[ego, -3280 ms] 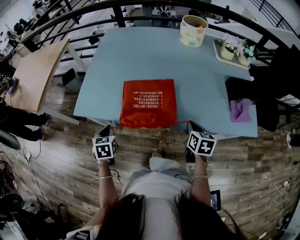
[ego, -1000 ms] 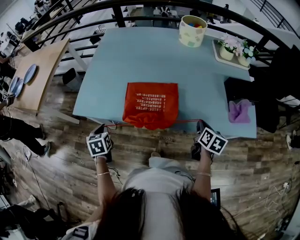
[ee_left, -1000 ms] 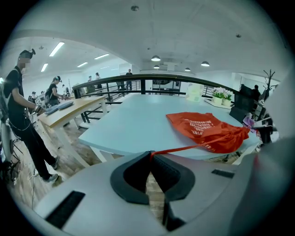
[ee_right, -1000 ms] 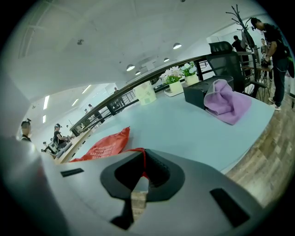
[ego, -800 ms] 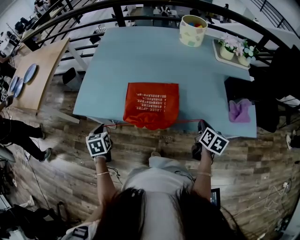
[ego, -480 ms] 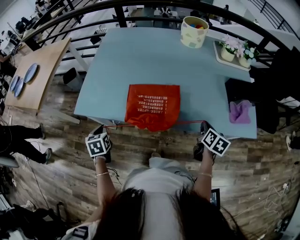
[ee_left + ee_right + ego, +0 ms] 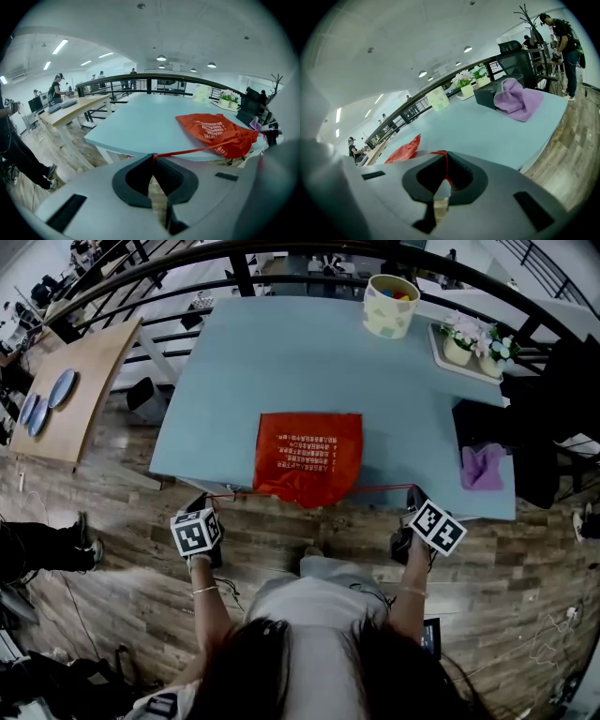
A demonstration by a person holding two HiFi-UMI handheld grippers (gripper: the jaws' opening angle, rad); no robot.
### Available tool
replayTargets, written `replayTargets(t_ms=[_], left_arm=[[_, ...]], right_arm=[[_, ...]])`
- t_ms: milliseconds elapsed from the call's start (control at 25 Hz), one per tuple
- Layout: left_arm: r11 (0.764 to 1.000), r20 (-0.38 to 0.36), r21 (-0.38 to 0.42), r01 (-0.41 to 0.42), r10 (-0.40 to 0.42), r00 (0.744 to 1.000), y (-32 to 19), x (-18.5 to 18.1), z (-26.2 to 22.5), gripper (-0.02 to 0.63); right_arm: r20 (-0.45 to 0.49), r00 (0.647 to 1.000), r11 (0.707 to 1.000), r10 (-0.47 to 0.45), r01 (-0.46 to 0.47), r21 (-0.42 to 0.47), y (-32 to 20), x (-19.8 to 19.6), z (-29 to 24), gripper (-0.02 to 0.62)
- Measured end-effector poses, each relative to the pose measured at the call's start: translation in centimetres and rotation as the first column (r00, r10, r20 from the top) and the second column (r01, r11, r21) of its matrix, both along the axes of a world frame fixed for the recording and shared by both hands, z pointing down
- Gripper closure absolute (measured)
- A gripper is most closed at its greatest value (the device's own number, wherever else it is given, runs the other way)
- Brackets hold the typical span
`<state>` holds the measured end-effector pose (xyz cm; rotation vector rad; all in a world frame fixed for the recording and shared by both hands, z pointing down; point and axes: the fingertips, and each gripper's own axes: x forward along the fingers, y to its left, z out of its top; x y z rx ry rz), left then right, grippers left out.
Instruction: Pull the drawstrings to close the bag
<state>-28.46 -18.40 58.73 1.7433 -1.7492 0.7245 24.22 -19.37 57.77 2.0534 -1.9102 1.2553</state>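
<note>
Blue table [image 7: 281, 362] bears a puckered red bag [image 7: 309, 457], drawstrings [image 7: 187, 152] clamped by left gripper [image 7: 153, 158] and right gripper [image 7: 446, 163]

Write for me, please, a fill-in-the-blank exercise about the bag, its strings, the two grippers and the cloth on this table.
1. The red bag lies on a ____ table.
2. The left gripper and the right gripper are each shut on a red drawstring that runs to the ____.
3. The cloth near the table's right edge is ____ in colour.

Missing words: blue; bag; purple.
</note>
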Motion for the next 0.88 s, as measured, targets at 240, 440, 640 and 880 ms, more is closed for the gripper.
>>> replayTargets(t_ms=[240, 440, 640, 880], left_arm=[[1.000, -0.004, -0.005, 0.003, -0.003, 1.000, -0.5, -0.2, 0.2, 0.589], [1.000, -0.005, -0.008, 0.008, -0.008, 1.000, -1.0, -0.3, 0.2, 0.590], [1.000, -0.008, -0.014, 0.011, -0.011, 1.000, -1.6, -0.2, 0.5, 0.590], [1.000, -0.014, -0.018, 0.009, -0.009, 1.000, -2.3, 0.1, 0.8, 0.589]], right_arm=[[0.003, 1.000, 1.000, 0.023, -0.023, -0.004, -0.2, 0.7, 0.1, 0.572], [0.005, 0.999, 0.999, 0.033, -0.033, -0.007, -0.5, 1.1, 0.2, 0.572], [0.004, 0.999, 0.999, 0.042, -0.042, -0.013, -0.9, 1.6, 0.5, 0.572], [-0.006, 0.999, 0.999, 0.047, -0.047, -0.019, -1.3, 2.1, 0.7, 0.572]])
